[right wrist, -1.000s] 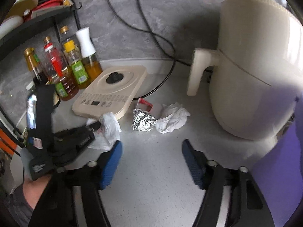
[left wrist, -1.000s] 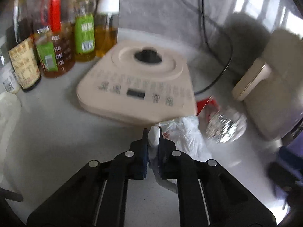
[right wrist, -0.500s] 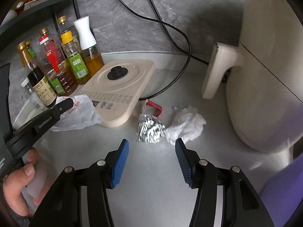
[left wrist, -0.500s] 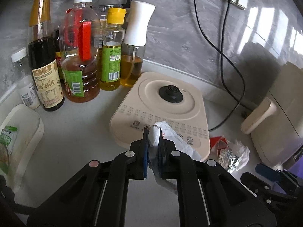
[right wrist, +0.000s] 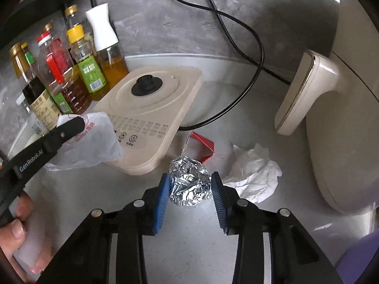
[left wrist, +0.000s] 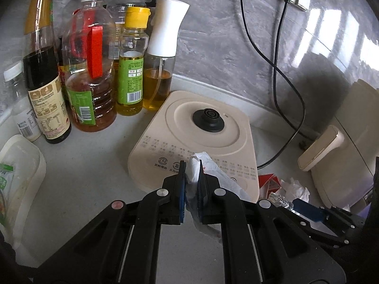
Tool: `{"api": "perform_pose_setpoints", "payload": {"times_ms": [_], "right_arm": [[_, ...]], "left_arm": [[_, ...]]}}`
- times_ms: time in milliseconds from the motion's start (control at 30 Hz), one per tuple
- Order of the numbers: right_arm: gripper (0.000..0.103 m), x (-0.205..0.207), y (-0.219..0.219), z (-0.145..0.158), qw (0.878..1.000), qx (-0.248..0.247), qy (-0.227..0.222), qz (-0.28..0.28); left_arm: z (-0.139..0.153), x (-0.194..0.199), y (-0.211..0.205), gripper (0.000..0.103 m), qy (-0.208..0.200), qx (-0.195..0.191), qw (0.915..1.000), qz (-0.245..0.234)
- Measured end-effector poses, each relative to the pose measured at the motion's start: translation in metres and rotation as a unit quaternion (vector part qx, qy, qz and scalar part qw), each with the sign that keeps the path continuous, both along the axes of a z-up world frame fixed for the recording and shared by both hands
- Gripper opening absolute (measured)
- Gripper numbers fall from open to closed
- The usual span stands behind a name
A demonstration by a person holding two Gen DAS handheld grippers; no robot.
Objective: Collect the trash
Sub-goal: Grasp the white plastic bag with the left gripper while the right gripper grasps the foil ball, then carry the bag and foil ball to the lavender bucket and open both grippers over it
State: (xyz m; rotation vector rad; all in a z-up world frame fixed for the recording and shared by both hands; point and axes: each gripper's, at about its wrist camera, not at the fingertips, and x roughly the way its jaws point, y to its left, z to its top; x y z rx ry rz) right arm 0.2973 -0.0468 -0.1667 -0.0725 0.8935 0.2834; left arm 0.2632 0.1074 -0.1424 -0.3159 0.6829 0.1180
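A white plastic bag (left wrist: pixel 222 177) with red print hangs from my left gripper (left wrist: pixel 191 165), which is shut on its bunched top above the counter. In the right wrist view the same bag (right wrist: pixel 94 142) dangles left of the beige base. A crumpled foil ball (right wrist: pixel 189 182) lies on the counter between the blue pads (right wrist: pixel 163 194) of my right gripper (right wrist: pixel 190 179), whose jaws are closing around it, close on both sides without squeezing it. A crumpled white tissue (right wrist: pixel 253 177) and a red wrapper (right wrist: pixel 201 144) lie just beyond.
A beige kettle base (right wrist: pixel 151 108) sits behind the trash, with oil and sauce bottles (left wrist: pixel 92 75) at the back left. A cream air fryer (right wrist: pixel 343 118) fills the right side. A black cable (right wrist: pixel 236 35) runs along the wall. A white tray (left wrist: pixel 21 165) lies at far left.
My left gripper lifted the bag off the counter and now holds still. My right gripper moved forward and down to the foil ball, and its jaws narrowed around it.
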Motion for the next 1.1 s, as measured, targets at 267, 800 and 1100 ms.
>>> {"api": "perform_pose_setpoints", "payload": {"times_ms": [267,800,1100], "right_arm": [[0.034,-0.027,-0.005,0.018,1.000,0.003,-0.020,0.012],[0.034,-0.119,-0.057,0.112,0.991,0.039,-0.128,0.008],[0.034,-0.164,-0.095,0.157,0.981,0.062,-0.183,-0.013]], "left_arm": [[0.013,-0.019,0.003,0.009,-0.011,-0.002,0.9998,0.015],[0.085,-0.084,-0.030,0.009,-0.071,0.032,0.9970,0.007],[0.130,-0.116,-0.065,0.009,-0.116,0.053,0.9917,-0.016]]}}
